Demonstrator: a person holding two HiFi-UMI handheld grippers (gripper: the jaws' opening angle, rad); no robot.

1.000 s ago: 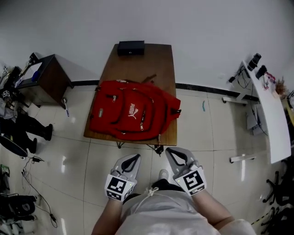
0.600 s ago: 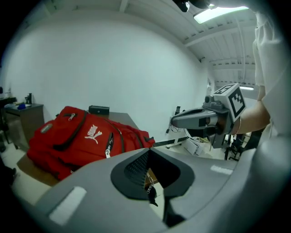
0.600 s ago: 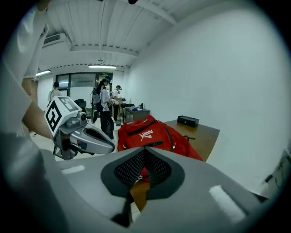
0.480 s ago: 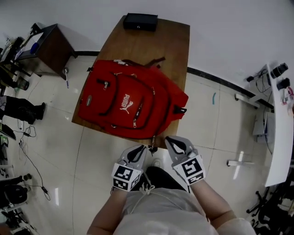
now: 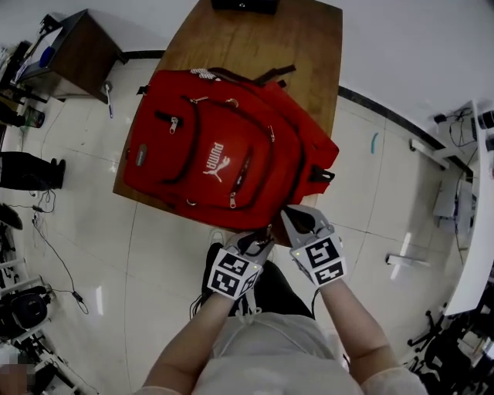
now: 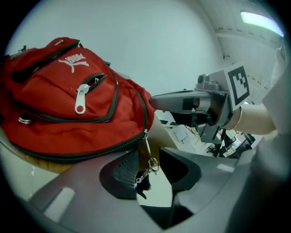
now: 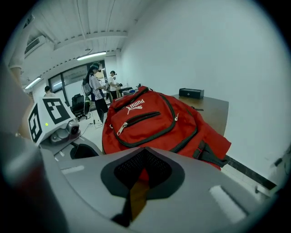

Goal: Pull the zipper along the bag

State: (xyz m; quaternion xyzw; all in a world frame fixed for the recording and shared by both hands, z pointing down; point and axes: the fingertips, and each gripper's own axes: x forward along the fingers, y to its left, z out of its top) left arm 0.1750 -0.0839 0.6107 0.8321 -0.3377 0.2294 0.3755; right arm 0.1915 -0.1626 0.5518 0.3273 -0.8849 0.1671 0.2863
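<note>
Lying on the brown wooden table point(image 5: 270, 46), upper centre of the head view: one red fabric backpack point(image 5: 216, 146) with dark zips.

- Your left gripper point(image 6: 154, 168), at the bag's lower edge: jaws have just been opening and now stand apart. The small silver zipper pull chain point(image 6: 148, 170) hangs loose between them.
- Your right gripper point(image 7: 145, 154): tips together, gripping nothing, beside the black strap buckle point(image 5: 320, 176).
- Surroundings: flat black box point(image 5: 243, 5) at the top edge, dark side cabinet point(image 5: 69, 42) upper left, white desk point(image 5: 482, 231) at the right edge.
</note>
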